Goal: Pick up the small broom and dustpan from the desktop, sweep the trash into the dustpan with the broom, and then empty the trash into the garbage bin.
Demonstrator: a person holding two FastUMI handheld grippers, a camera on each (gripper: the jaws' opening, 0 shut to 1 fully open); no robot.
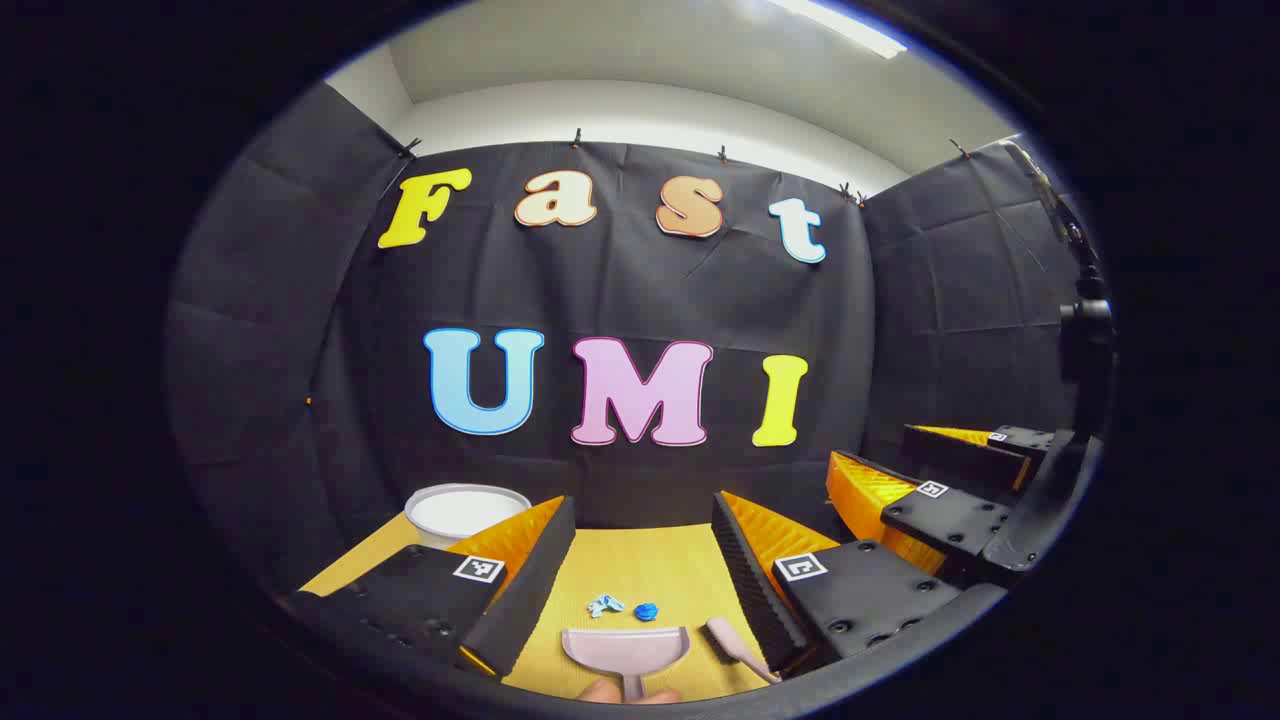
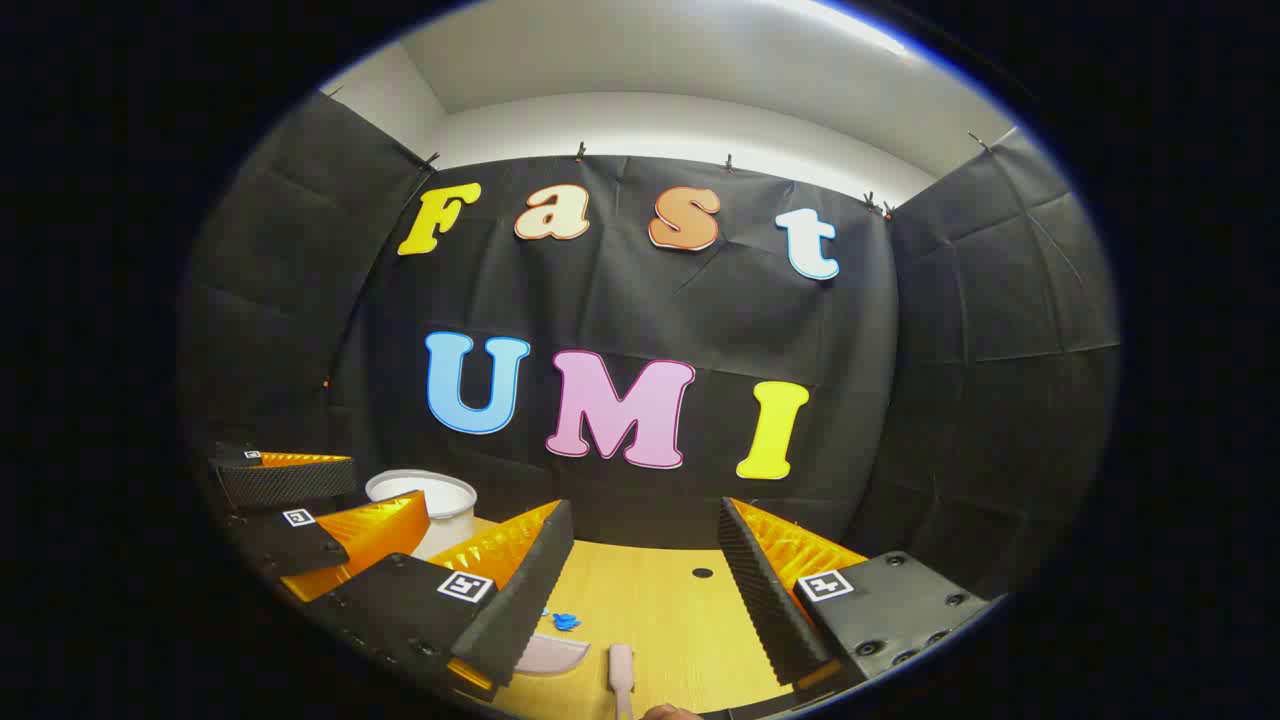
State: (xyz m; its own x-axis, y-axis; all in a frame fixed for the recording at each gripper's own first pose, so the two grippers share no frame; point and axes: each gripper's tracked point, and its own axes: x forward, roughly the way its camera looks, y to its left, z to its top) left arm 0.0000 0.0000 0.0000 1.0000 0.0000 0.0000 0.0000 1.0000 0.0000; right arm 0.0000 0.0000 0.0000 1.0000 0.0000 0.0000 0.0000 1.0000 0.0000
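Left gripper point(image 1: 640, 570) and right gripper point(image 2: 640, 570) both hang open and empty above the desktop point(image 1: 660, 570), pink dustpan point(image 1: 626, 648) and broom point(image 1: 735, 645) nearest, blue trash point(image 1: 646, 611) just beyond, white garbage bin point(image 1: 466, 511) back-left.

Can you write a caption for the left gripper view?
Open gripper above dustpan, broom and blue trash.

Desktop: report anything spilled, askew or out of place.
Two small blue scraps lie loose on the desktop, just beyond the dustpan; they are the only litter. The broom lies flat beside the dustpan. The white bin stands upright at the back. Nothing looks damaged.
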